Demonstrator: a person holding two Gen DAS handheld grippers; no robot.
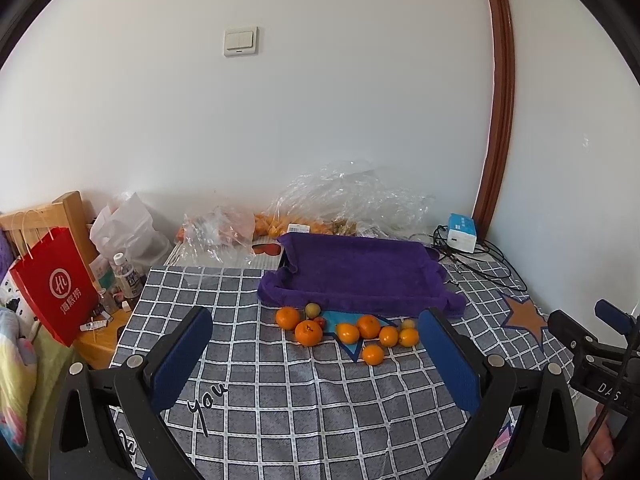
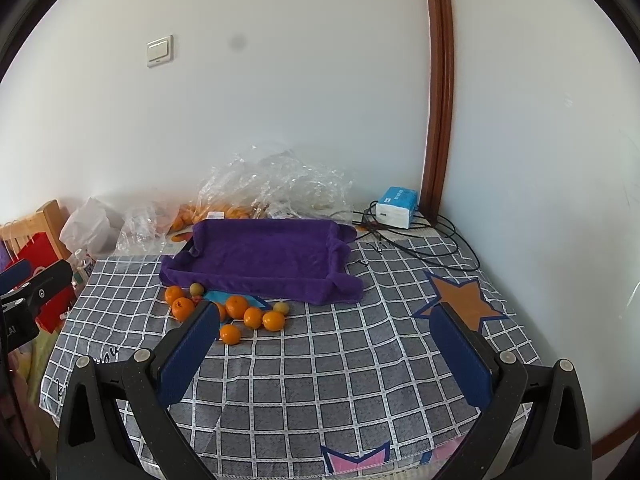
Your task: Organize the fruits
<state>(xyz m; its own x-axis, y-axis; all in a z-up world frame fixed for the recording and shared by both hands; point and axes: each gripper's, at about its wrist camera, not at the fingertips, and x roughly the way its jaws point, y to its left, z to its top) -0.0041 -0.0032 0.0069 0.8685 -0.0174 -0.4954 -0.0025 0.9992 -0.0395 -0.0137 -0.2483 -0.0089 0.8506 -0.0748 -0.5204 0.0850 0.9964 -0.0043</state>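
Note:
Several oranges and a few small greenish and red fruits lie in a loose cluster on the checked tablecloth, just in front of a tray covered with purple cloth. The same cluster and purple tray show in the right wrist view. My left gripper is open and empty, held above the table short of the fruits. My right gripper is open and empty, to the right of the cluster. The right gripper's body shows at the left wrist view's right edge.
Clear plastic bags with more oranges lie against the wall behind the tray. A blue-white box and black cables sit at the back right. A red paper bag, bottles and a white bag stand left of the table.

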